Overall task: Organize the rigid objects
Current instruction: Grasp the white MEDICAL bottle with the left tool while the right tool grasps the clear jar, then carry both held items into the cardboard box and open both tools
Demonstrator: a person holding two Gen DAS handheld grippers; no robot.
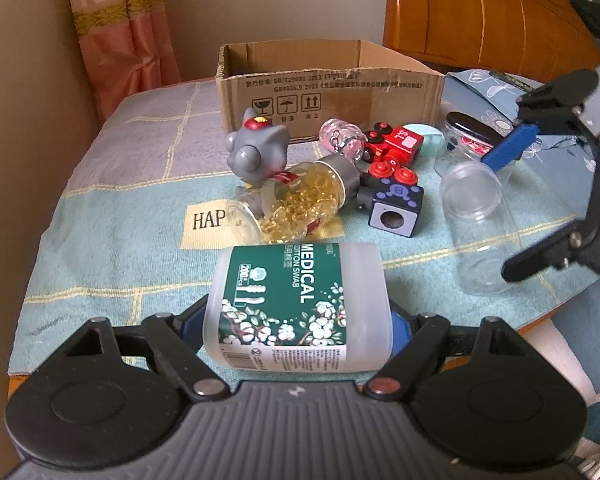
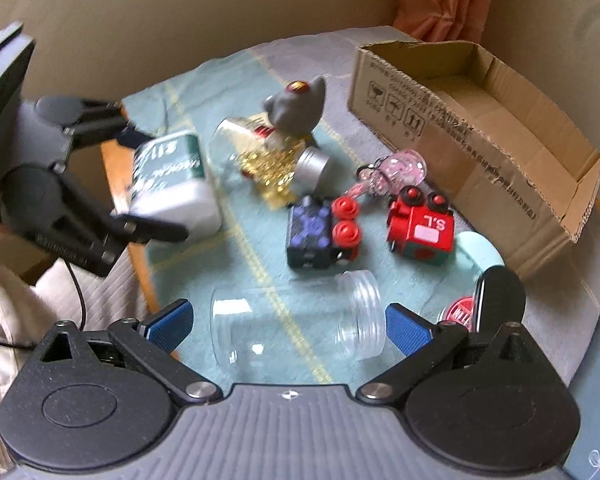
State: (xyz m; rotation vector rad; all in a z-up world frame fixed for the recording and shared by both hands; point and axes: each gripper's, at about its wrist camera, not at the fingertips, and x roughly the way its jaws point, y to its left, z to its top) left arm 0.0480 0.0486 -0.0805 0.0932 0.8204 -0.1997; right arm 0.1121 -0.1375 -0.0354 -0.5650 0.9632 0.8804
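Note:
My left gripper (image 1: 298,320) is shut on a white cotton swab container (image 1: 300,308) with a green label, its blue pads pressing both sides. The right wrist view shows that container (image 2: 172,184) tilted at the table's left edge. My right gripper (image 2: 288,324) is open, and an empty clear jar (image 2: 296,320) lies on its side between its pads with a small gap on the left. From the left wrist view that gripper (image 1: 498,216) straddles the same clear jar (image 1: 476,220). An open cardboard box (image 1: 328,96) stands at the back.
On the checked cloth (image 1: 120,220) lie a grey cat figurine (image 1: 256,148), a bottle of golden capsules (image 1: 300,200), a pink keychain bottle (image 1: 342,138), a red toy train (image 1: 396,146), a dark cube toy (image 1: 392,200) and a black-lidded jar (image 1: 468,136). A wooden headboard (image 1: 480,12) rises behind.

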